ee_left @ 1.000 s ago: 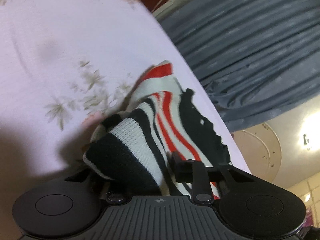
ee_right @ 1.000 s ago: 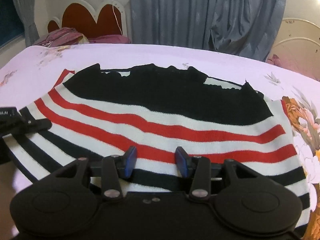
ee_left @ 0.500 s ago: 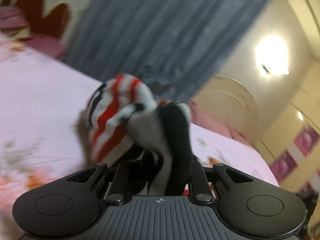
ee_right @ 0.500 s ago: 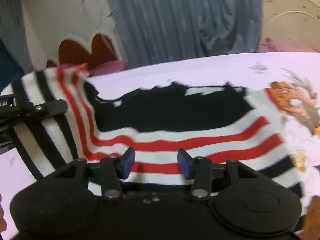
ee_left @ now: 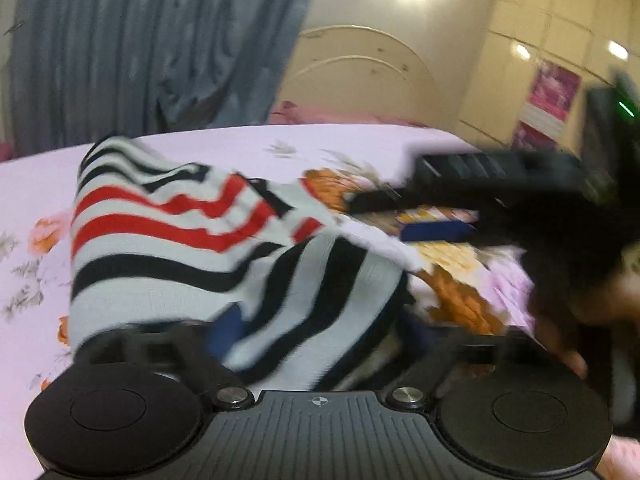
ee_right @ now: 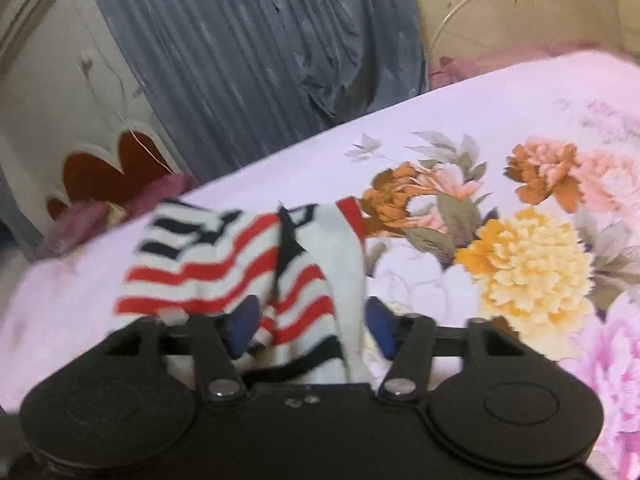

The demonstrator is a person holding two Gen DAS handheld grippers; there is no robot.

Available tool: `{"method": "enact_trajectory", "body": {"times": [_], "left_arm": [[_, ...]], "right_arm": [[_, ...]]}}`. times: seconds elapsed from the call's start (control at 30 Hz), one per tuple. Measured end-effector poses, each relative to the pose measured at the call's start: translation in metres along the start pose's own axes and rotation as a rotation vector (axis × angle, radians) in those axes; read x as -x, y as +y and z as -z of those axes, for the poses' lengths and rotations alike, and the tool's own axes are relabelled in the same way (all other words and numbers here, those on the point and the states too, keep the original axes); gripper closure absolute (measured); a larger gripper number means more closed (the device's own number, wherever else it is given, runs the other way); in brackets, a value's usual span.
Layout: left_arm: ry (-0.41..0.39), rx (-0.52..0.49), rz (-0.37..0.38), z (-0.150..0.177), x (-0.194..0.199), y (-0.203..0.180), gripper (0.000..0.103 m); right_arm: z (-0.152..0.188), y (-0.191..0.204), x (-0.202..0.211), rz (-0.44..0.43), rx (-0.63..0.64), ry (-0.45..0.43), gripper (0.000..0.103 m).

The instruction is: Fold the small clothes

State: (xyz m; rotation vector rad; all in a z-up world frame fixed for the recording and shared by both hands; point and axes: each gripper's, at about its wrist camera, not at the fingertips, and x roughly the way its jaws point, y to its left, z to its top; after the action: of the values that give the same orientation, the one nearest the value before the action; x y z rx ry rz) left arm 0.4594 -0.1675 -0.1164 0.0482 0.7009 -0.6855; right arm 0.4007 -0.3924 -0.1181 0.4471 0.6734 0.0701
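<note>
Now the striped knit garment (ee_left: 168, 240) sits bunched on the pink floral bedsheet (ee_left: 36, 168), folded over itself, red, black and white stripes running at several angles. Left wrist view: left gripper (ee_left: 320, 332) jaws have just been opening and stand wide apart, blue pads either side of a loose fold of the cloth; the fold lies between them but the pads do not press on it. Heavy motion blur here. The right gripper (ee_left: 436, 216) shows at the right of that view, black fingers and a blue pad over the sheet's orange flowers, just beside the garment's right edge; a hand (ee_left: 600, 304) grips its body.

Right wrist view: right gripper (ee_right: 312, 326) jaws have also just been opening, pads apart, with a bit of striped cloth lying slack between them, not pinched. Garment lies toward the left part of the sheet in this view, big printed flowers (ee_right: 528, 264) to its right. Grey curtain (ee_right: 248, 60) hangs beyond the bed's far edge, red scalloped headboard (ee_right: 108, 168) at far left.
</note>
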Motion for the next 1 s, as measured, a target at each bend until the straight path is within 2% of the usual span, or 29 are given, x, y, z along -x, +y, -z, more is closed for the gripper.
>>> {"method": "enact_trajectory", "body": {"times": [0.1,0.2,0.23,0.37,0.4,0.53,0.57,0.63,0.73,0.87,0.97,1.0], "left_arm": [[-0.004,0.009,0.011,0.005,0.021,-0.005,0.016],[-0.053,0.111,0.019,0.011,0.057,0.011,0.016],[-0.067,0.14,0.005,0.022,0.072,0.015,0.016],[-0.12,0.227,-0.077,0.03,0.1,0.045,0.016],[-0.129,0.249,-0.099,0.03,0.104,0.053,0.016],[-0.131,0.341,-0.168,0.034,0.095,0.086,0.016],[-0.132,0.365,-0.182,0.035,0.093,0.092,0.016],[-0.131,0.391,-0.204,0.037,0.084,0.101,0.016],[-0.128,0.394,-0.222,0.031,0.07,0.104,0.016],[-0.129,0.386,-0.188,0.02,0.054,0.1,0.016],[-0.11,0.374,-0.144,0.018,0.037,0.091,0.016],[-0.093,0.372,-0.133,0.019,0.031,0.088,0.016]], "right_arm": [[-0.008,0.006,-0.011,-0.092,-0.053,0.026,0.03],[-0.007,0.013,-0.032,-0.152,-0.069,0.126,0.027],[-0.004,0.016,-0.038,-0.148,-0.066,0.154,0.027],[0.003,0.016,-0.063,-0.131,-0.095,0.211,0.028],[0.004,0.018,-0.068,-0.137,-0.098,0.214,0.031],[0.006,0.027,-0.08,-0.123,-0.068,0.227,0.06],[0.006,0.029,-0.079,-0.125,-0.067,0.225,0.062],[0.005,0.027,-0.076,-0.142,-0.07,0.214,0.076],[0.001,0.03,-0.062,-0.144,-0.04,0.152,0.081],[-0.016,0.044,-0.022,-0.099,0.086,-0.019,0.082],[-0.02,0.035,-0.005,-0.033,0.138,-0.073,0.082],[-0.018,0.028,-0.006,-0.016,0.127,-0.061,0.082]]}}
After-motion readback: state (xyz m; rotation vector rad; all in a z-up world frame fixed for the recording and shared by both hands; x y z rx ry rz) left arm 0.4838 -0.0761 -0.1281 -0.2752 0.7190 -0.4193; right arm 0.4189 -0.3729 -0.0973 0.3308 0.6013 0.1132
